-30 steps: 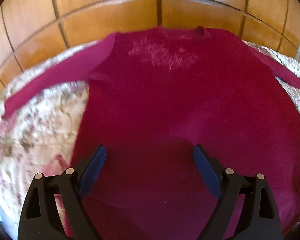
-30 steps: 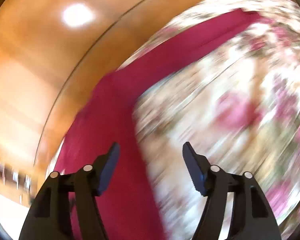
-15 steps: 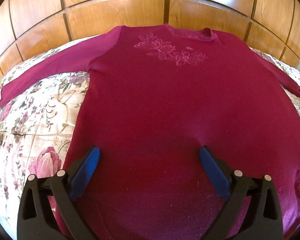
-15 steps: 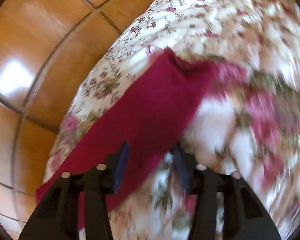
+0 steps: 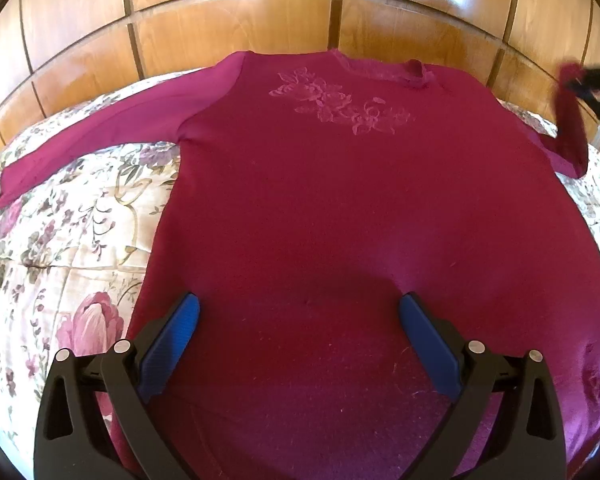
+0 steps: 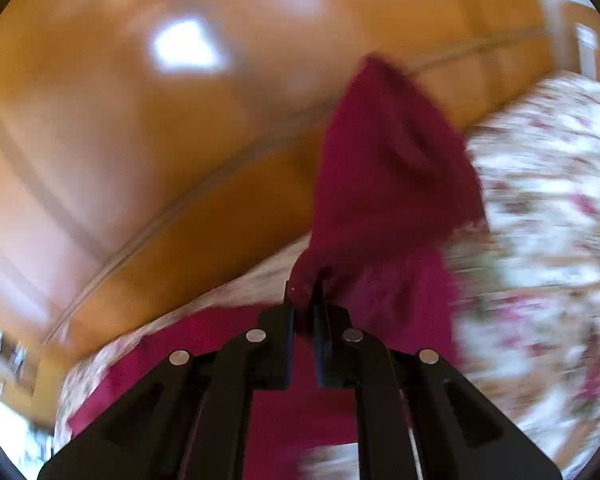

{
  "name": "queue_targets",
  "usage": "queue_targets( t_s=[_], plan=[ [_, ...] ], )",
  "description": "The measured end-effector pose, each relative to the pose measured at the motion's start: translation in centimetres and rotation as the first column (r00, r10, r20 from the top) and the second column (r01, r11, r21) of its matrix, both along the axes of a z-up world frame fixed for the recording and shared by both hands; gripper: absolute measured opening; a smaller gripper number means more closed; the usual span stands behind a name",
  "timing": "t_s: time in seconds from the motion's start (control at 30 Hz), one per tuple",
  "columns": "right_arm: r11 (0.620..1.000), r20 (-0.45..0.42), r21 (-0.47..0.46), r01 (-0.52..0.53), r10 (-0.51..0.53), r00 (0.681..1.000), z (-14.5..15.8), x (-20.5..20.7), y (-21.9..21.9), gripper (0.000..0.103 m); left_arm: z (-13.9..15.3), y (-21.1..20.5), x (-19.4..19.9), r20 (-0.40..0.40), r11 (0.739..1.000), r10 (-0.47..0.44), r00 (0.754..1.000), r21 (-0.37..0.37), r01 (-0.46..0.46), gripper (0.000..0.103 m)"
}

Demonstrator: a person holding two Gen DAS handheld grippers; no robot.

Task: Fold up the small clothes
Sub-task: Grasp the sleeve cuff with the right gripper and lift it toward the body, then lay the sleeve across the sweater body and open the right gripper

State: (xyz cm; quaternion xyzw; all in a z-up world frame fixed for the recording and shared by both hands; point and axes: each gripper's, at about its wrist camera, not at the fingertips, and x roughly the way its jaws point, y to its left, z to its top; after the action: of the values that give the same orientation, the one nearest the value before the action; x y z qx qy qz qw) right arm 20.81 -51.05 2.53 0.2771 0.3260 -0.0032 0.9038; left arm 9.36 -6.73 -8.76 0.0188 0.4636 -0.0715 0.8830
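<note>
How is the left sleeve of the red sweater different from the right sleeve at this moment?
The left sleeve lies flat and stretched out on the floral bedspread; the right sleeve is lifted off it and bent upward. Nothing holds the left sleeve, while the right tongs are shut on the right sleeve's end. The left tongs stand open over the sweater's body. Both sleeves are the same dark red fabric.

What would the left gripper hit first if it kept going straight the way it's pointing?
Most likely the dark red knitted sweater: the open left gripper aims down at its lower body, spread on the floral quilt.
</note>
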Motion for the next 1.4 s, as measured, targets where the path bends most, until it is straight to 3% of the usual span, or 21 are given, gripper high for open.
queue_targets(
  t_s=[0.13,0.3,0.37,0.4,0.43,0.47,0.63,0.83,0.93,1.0,1.1,1.13,1.17,1.3,1.4],
  plan=[
    [0.972,0.011,-0.015,-0.235,0.235,0.972,0.2,2.1,10.1,0.007,1.0,-0.1,-0.2,-0.009,1.0,-0.023,1.0,0.018,0.023,0.093],
    [0.897,-0.047,-0.047,-0.44,0.438,0.898,-1.9,3.6,20.4,0.007,3.4,1.3,0.6,0.012,0.997,-0.017,1.0,-0.077,0.018,0.086],
    [0.865,-0.084,-0.081,-0.495,0.489,0.868,-2.7,3.5,23.6,0.018,4.1,2.0,1.5,0.009,0.994,-0.01,1.0,-0.113,0.011,0.082],
    [0.858,-0.085,-0.083,-0.506,0.5,0.862,-3.0,3.5,24.2,0.041,4.5,2.3,2.0,0.006,0.991,-0.002,1.0,-0.132,0.003,0.082],
    [0.853,-0.076,-0.079,-0.515,0.51,0.857,-3.0,3.5,24.7,0.047,4.8,2.9,2.8,0.001,0.987,0.011,1.0,-0.163,-0.01,0.08],
    [0.852,-0.066,-0.075,-0.518,0.514,0.855,-2.8,3.4,24.8,0.048,5.1,3.2,3.3,-0.003,0.982,0.017,1.0,-0.187,-0.017,0.076],
    [0.882,0.006,-0.04,-0.469,0.47,0.883,-1.3,-0.6,22.1,0.058,5.9,4.9,7.0,-0.031,0.95,0.039,0.999,-0.309,-0.046,0.076],
    [0.943,-0.043,-0.065,-0.326,0.323,0.945,-2.5,-5.9,16.0,0.061,5.6,3.8,13.3,-0.043,0.94,0.037,0.998,-0.338,-0.049,0.076],
    [0.966,-0.076,-0.078,-0.248,0.242,0.967,-3.4,-7.1,13.2,0.063,4.4,2.5,16.4,-0.097,0.938,0.002,0.995,-0.344,-0.035,0.042],
    [0.977,-0.086,-0.071,-0.2,0.194,0.977,-3.9,-7.1,11.8,0.063,3.1,1.3,18.7,-0.157,0.938,-0.018,0.987,-0.343,-0.038,0.042],
    [0.984,-0.08,-0.067,-0.165,0.159,0.984,-4.0,-6.9,9.7,0.063,1.9,0.2,20.2,-0.18,0.936,-0.007,0.984,-0.346,-0.056,0.042],
    [0.985,-0.078,-0.066,-0.157,0.152,0.985,-4.0,-6.6,9.2,0.063,1.8,-0.3,20.5,-0.172,0.937,-0.009,0.985,-0.346,-0.052,0.035],
    [0.986,-0.076,-0.063,-0.151,0.146,0.986,-4.0,-6.2,8.8,0.063,2.0,-0.6,20.7,-0.163,0.936,-0.023,0.986,-0.351,-0.036,0.009],
    [0.986,-0.091,-0.064,-0.152,0.146,0.985,-4.8,-3.8,9.0,0.063,4.1,-0.7,20.3,-0.057,0.952,-0.017,0.998,-0.305,-0.001,0.005],
    [0.98,-0.174,-0.108,-0.165,0.145,0.974,-7.5,-1.5,10.7,0.062,5.0,0.5,20.6,-0.021,0.965,0.058,0.998,-0.256,-0.062,0.005]
  ],
)
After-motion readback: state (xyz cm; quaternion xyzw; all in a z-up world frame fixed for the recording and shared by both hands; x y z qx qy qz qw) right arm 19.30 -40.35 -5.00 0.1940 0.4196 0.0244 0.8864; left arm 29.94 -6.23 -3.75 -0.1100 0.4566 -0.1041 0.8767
